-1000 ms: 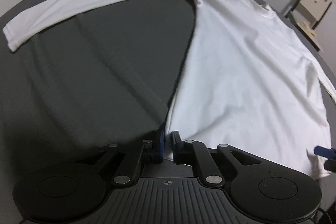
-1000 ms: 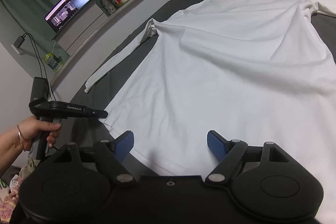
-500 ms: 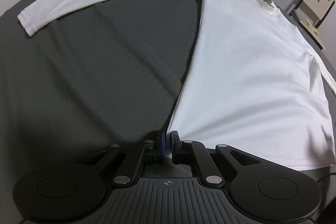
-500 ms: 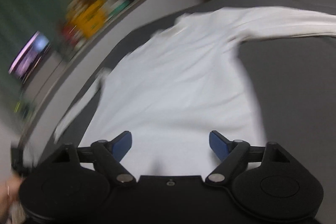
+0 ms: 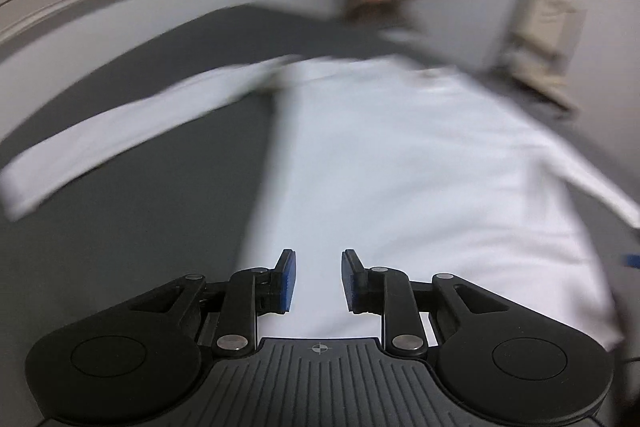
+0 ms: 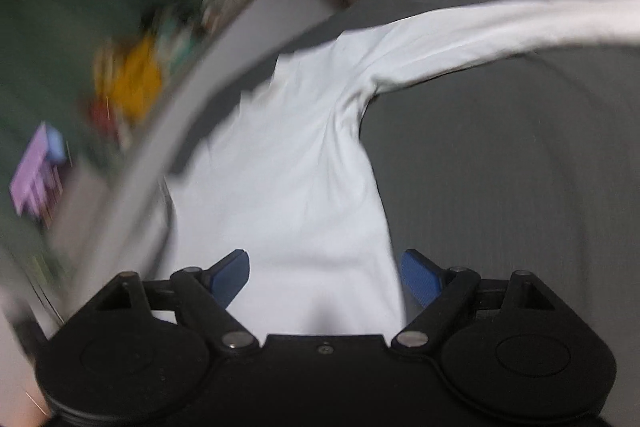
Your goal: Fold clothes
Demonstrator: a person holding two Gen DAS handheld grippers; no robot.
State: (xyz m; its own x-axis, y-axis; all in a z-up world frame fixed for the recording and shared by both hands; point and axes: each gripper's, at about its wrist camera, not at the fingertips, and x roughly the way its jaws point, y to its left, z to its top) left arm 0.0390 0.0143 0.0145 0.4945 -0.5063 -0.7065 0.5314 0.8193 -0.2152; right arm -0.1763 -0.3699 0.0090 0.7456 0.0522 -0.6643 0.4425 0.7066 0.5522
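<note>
left gripper [image 5: 316, 281]: was pinched on the shirt [image 5: 400, 179] hem corner; jaws now parted, nothing between them, hem let go
left view: swung from the hem corner to over the shirt's lower middle; now blurred
right view: shifted toward the shirt's right edge; right sleeve [image 6: 500, 27] now visible

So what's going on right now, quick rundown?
Left gripper open, right gripper open, both empty. White shirt flat on dark sheet, sleeves out, unfolded. Nothing in the way.
</note>
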